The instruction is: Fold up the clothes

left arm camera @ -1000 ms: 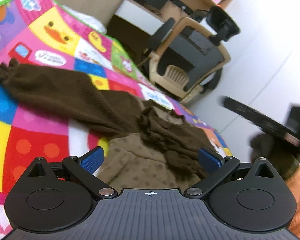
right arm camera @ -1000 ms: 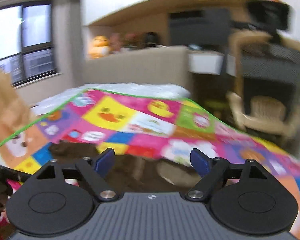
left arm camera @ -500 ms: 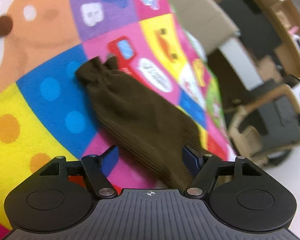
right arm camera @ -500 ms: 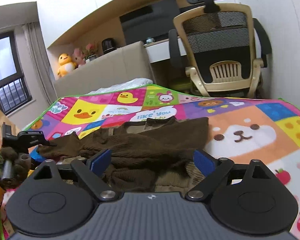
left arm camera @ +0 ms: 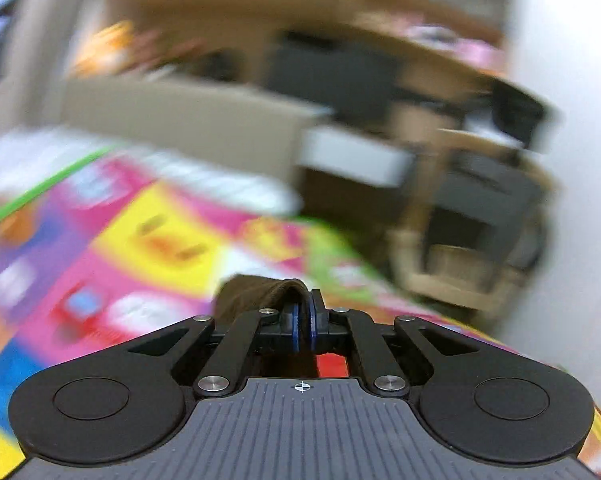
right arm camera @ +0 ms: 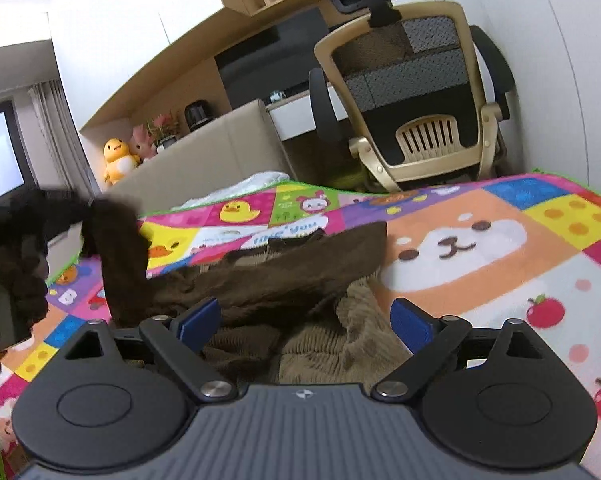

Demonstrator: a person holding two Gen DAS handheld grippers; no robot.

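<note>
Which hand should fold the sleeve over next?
Left. The left gripper is already shut on the brown sleeve. The right gripper is open and holds nothing.

A dark brown ribbed garment (right arm camera: 284, 280) lies rumpled on a bright patchwork play mat (right arm camera: 500, 248), draped over a lighter tan, dotted piece (right arm camera: 340, 344). One long brown sleeve (right arm camera: 120, 264) rises off the mat at the left, its cuff (left arm camera: 260, 292) bunched and lifted. The other sleeve stretches flat toward the right.
</note>
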